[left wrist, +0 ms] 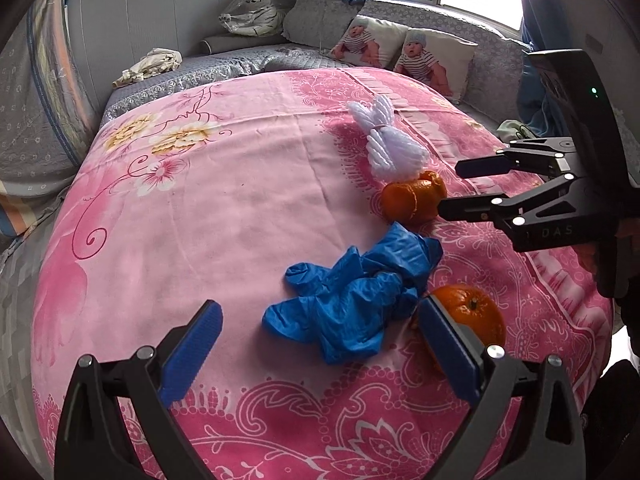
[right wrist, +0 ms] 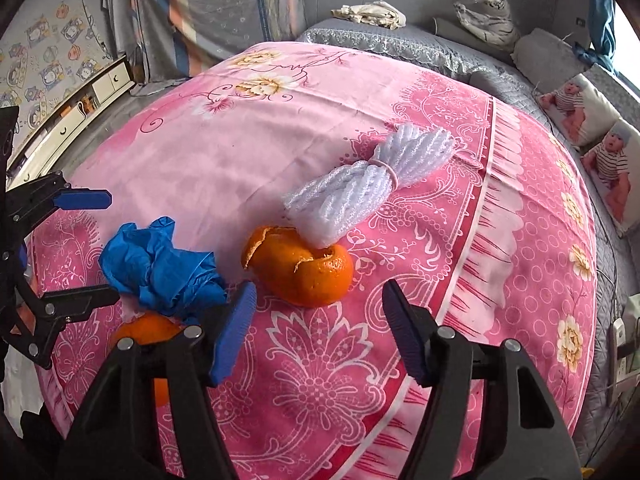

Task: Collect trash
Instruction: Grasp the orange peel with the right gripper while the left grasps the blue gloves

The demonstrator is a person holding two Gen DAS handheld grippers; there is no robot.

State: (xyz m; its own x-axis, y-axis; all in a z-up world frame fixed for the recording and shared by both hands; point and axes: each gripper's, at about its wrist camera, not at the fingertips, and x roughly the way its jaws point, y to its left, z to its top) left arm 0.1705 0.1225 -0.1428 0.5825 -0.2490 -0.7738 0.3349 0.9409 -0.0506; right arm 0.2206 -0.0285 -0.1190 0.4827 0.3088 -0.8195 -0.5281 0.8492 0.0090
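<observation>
A crumpled blue glove (left wrist: pixel 352 300) lies on the pink flowered bedspread (left wrist: pixel 200 208), just ahead of my open, empty left gripper (left wrist: pixel 320 348). An empty orange peel shell (left wrist: pixel 414 198) sits beyond it, touching a white foam net bundle (left wrist: pixel 386 144). A whole orange (left wrist: pixel 472 312) lies by the left gripper's right finger. In the right wrist view my right gripper (right wrist: pixel 318 332) is open and empty, just short of the orange peel (right wrist: pixel 300 268), with the foam net (right wrist: pixel 368 176) behind, the glove (right wrist: pixel 160 268) and the orange (right wrist: pixel 148 332) at left. The right gripper (left wrist: pixel 456 188) also shows in the left view.
Grey quilted cushions (left wrist: pixel 248 64), two baby-print pillows (left wrist: pixel 400 48), a plush tiger (left wrist: pixel 256 12) and a crumpled cloth (left wrist: pixel 152 64) lie behind the bedspread. A window is at the back right. A white cabinet (right wrist: pixel 80 96) stands at the far left.
</observation>
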